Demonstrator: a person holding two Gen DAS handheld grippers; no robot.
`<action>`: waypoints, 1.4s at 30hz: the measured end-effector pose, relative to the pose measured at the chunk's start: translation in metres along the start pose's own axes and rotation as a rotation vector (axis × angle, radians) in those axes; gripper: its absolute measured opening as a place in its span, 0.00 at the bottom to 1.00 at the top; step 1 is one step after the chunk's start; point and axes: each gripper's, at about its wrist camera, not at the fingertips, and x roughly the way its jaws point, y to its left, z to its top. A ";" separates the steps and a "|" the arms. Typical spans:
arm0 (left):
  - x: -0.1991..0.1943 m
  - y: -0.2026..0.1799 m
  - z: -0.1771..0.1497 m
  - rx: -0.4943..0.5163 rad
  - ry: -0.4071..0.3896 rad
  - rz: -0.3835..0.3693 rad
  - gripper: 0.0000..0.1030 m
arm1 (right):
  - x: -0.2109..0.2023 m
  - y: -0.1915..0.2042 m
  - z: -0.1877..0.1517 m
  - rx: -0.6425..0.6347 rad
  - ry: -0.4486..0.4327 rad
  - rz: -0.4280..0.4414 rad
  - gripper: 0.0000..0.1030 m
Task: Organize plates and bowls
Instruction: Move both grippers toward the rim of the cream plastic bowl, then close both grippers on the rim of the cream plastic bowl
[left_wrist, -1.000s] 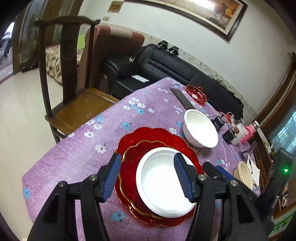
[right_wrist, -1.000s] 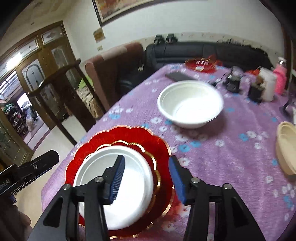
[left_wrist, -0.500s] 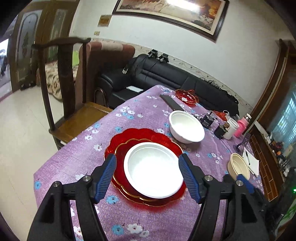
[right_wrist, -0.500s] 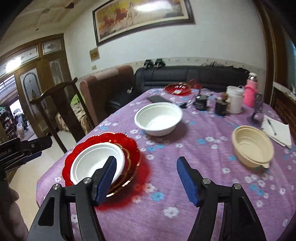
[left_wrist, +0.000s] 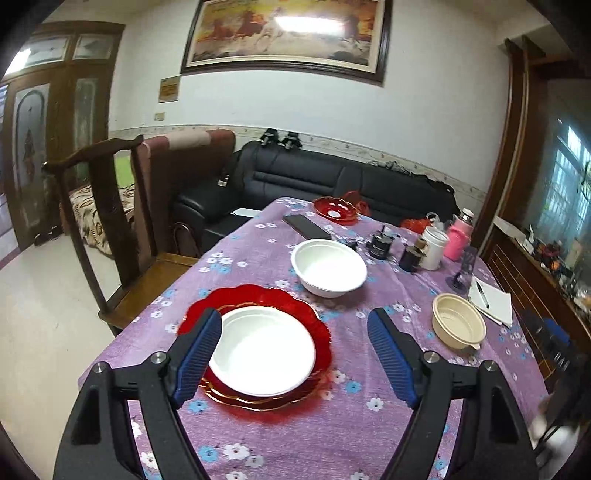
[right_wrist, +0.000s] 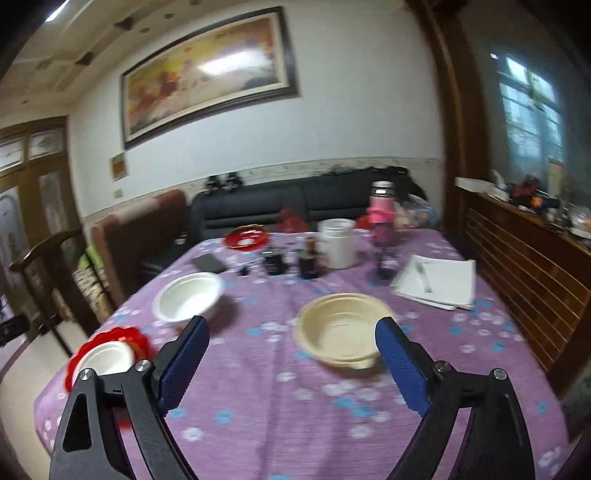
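Note:
A white plate (left_wrist: 264, 349) lies on stacked red scalloped plates (left_wrist: 255, 295) near the table's front left; the stack also shows in the right wrist view (right_wrist: 107, 352). A white bowl (left_wrist: 328, 266) (right_wrist: 188, 297) stands behind it. A beige bowl (left_wrist: 458, 325) (right_wrist: 341, 326) sits to the right. My left gripper (left_wrist: 295, 350) is open and empty, raised above the table near the white plate. My right gripper (right_wrist: 291, 360) is open and empty, raised in front of the beige bowl.
A purple flowered cloth covers the table (left_wrist: 258, 435). At the far end stand a small red dish (left_wrist: 335, 209), a dark flat case (left_wrist: 306, 226), a white jar (left_wrist: 434, 242), a pink bottle (left_wrist: 458, 236) and a notepad with pen (left_wrist: 489, 299). A wooden chair (left_wrist: 110, 229) stands left.
Both grippers have opened wider and pulled back and up from the white plate, which stays on the red plates. The right gripper has swung right towards the beige bowl.

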 end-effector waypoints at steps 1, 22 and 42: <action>0.001 -0.003 0.000 0.005 0.005 -0.003 0.78 | -0.001 -0.008 0.002 0.006 -0.002 -0.009 0.91; 0.055 -0.035 -0.026 0.064 0.170 -0.009 0.78 | 0.163 -0.120 -0.035 0.427 0.332 -0.025 0.79; 0.125 -0.121 -0.040 0.152 0.306 -0.092 0.78 | 0.198 -0.094 -0.061 0.416 0.502 0.354 0.29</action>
